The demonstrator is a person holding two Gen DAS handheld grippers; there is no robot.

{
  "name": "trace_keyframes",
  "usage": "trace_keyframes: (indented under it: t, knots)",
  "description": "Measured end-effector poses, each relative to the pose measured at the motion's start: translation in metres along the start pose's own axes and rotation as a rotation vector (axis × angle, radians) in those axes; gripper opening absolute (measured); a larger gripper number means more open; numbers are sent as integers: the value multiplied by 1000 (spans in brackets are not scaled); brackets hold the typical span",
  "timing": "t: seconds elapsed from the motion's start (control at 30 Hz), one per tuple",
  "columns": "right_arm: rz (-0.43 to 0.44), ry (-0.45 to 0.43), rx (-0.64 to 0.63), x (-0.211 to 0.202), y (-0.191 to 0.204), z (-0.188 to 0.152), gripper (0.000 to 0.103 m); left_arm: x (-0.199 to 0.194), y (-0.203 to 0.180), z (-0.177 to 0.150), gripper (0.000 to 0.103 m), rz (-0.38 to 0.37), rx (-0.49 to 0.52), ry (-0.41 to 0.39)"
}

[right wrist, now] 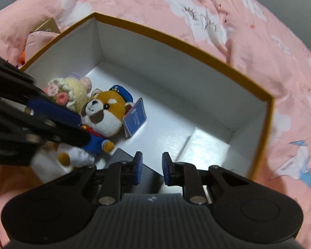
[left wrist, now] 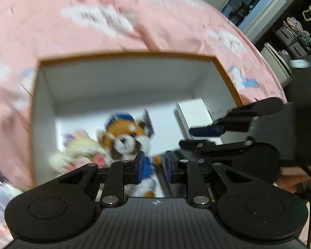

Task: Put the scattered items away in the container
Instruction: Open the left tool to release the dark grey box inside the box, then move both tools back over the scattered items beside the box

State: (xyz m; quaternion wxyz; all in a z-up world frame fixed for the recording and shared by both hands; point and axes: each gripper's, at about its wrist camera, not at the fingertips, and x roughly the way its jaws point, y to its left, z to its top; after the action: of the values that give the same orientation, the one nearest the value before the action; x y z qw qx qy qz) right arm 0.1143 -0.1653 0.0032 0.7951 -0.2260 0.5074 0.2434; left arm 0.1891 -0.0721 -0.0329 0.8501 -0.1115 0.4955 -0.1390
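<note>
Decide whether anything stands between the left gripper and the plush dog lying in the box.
Nothing visible does. The left gripper hovers empty directly over the plush dog inside the box; the right gripper is off to its side.

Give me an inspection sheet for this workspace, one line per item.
Surface: pink bedspread with white cloud print.
Job's things: open box, white inside, orange rim; in it a plush dog in a blue cap, a crocheted doll, a white box and a dark flat item.
Clutter: a tan box beyond the box's far corner.
Grippers: left gripper and right gripper over the box, jaws narrowly apart, nothing between them.
Cables: a dark cable at the right edge.
Surroundings: shelves with baskets.
</note>
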Motion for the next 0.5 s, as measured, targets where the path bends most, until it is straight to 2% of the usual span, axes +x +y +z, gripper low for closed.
trace_keyframes:
  t: [0.13, 0.3, 0.5]
  knots:
    - [26, 34, 76, 15, 0, 4, 22, -9, 4, -5, 23, 27, 28, -25]
    - [43, 63, 162, 21, -6, 5, 21, -5, 8, -8, 23, 31, 20, -7]
    - [48, 71, 209, 20, -6, -1, 21, -7, 13, -11, 23, 38, 19, 1]
